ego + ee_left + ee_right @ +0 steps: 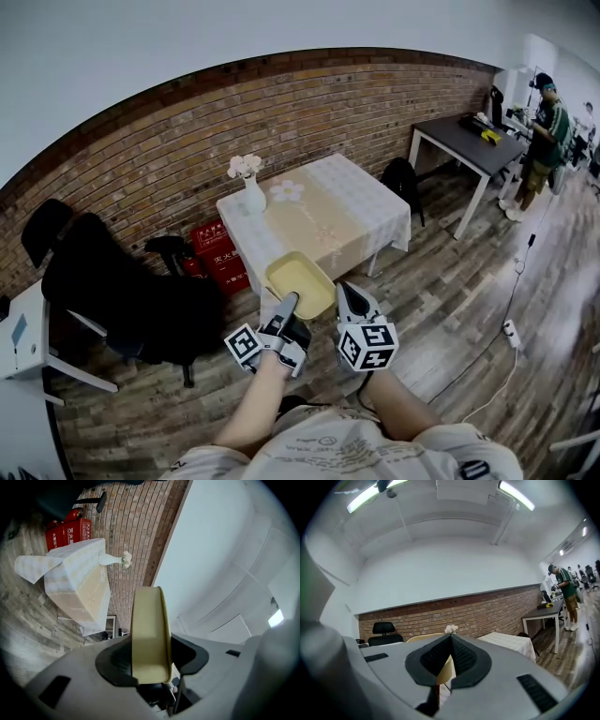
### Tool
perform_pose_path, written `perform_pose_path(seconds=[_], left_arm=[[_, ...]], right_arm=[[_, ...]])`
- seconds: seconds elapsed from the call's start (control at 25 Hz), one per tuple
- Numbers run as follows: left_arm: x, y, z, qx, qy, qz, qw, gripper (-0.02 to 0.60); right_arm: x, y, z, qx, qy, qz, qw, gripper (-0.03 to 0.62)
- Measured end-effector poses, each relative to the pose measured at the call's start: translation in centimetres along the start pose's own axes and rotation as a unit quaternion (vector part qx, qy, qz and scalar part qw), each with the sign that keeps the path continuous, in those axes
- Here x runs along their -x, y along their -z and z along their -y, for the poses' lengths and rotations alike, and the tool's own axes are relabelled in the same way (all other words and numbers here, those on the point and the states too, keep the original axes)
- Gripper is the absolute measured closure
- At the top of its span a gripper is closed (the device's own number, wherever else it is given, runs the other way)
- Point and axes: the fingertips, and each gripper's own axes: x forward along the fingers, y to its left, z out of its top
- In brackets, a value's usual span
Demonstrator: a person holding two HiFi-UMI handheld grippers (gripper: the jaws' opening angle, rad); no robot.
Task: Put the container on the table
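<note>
A shallow pale-yellow container (298, 281) hangs in the air just short of the near corner of a small table (366, 211) with a white-and-beige cloth. My left gripper (289, 302) holds the container's near rim. In the left gripper view the yellow rim (149, 634) stands edge-on between the two pads of that gripper (152, 660), with the table (79, 573) beyond. My right gripper (343, 292) is at the container's near right corner. Its tips (450, 637) meet, and yellow (419, 638) shows behind them. I cannot tell whether it touches the container.
A white vase of flowers (251, 192) stands at the table's far left corner. Red boxes (220, 253) sit under the table and a black office chair (131, 300) stands to the left. A dark table (469, 141) and a person (544, 122) are at the far right. Cables (511, 328) lie on the wooden floor.
</note>
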Motion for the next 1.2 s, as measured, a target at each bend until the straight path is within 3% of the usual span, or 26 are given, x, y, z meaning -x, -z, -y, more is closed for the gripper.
perform_pose_path(seconds=[0.52, 0.76, 1.2], left_arm=[[-2.3, -2.2, -1.3, -0.010, 0.007, 0.003, 0.9999, 0.371], [-6.7, -4.0, -3.0, -0.002, 0.016, -0.004, 0.9999, 0.371], [-13.4, -4.7, -6.2, -0.019, 0.009, -0.044, 0.9988, 0.371]], right_arm=[[-2.7, 0.6, 2.4, -0.002, 0.007, -0.002, 1.000, 0.591], [-5.8, 0.2, 5.0, -0.008, 0.013, 0.000, 1.000, 0.591], [-10.3, 0.2, 10.6, -0.030, 0.034, 0.011, 0.999, 0.591]])
